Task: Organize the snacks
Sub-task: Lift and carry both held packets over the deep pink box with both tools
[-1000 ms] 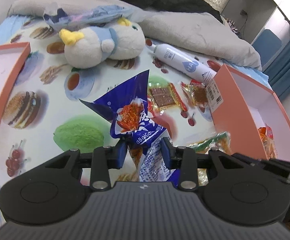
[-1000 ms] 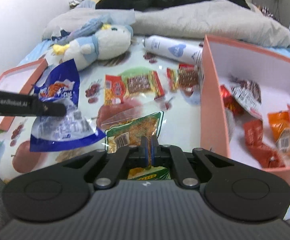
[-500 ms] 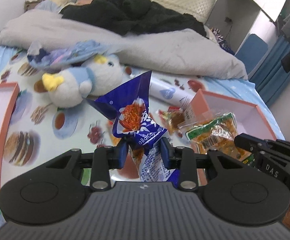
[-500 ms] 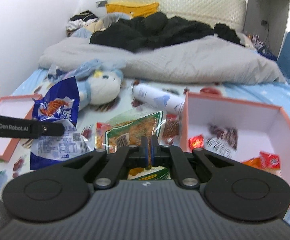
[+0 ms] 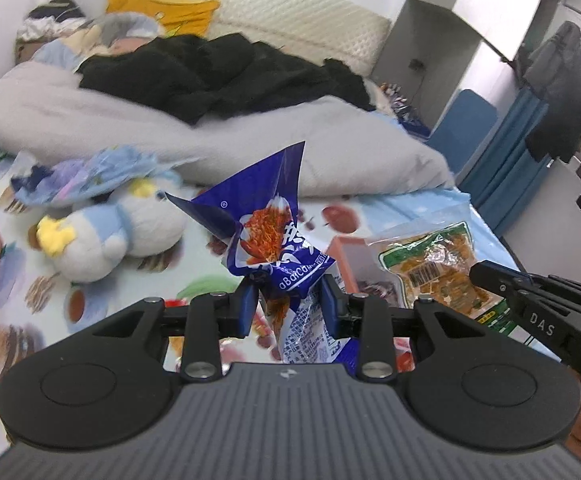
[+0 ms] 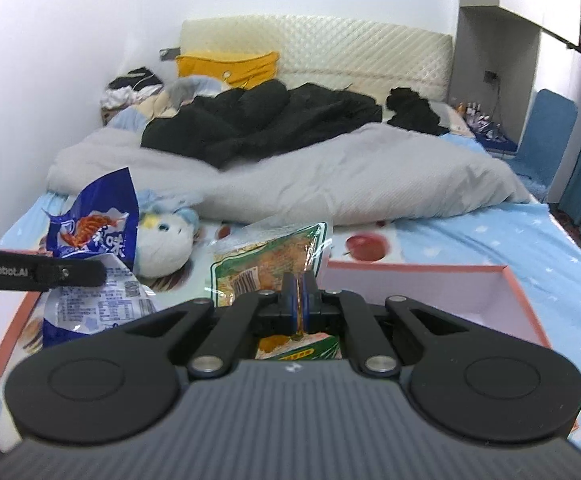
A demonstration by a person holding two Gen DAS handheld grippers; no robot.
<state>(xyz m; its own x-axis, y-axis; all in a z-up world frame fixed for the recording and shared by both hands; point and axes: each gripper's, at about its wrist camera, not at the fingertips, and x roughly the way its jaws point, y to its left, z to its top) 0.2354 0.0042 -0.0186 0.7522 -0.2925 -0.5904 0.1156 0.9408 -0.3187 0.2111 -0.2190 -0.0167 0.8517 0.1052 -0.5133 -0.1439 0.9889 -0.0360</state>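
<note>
The left gripper is clamped on a crumpled blue foil snack bag printed with orange shredded strips, its blue pads pressing the bag's narrowed waist from both sides; the bag's pointed top sticks up above the fingers and its white printed back hangs below them, clear of the bed. The jaws have just been closing a little further on the bag. The right gripper is closed tight on the near edge of a clear plastic snack pouch with a green border and a barcode label, which stands up and away from the fingers. In the left wrist view this pouch hangs to the right of the blue bag, held by the black fingers of the right gripper. Below and behind both snacks lies a bed with a light blue sheet printed with fruit and food pictures. An open salmon-pink cardboard box with a white inside sits on the right of the bed, just beyond the right gripper; its matching lid lies at the near left. A white and pale blue plush toy with yellow tufts rests on the sheet to the left, near a rumpled grey blanket with black clothing piled on its far side.
</note>
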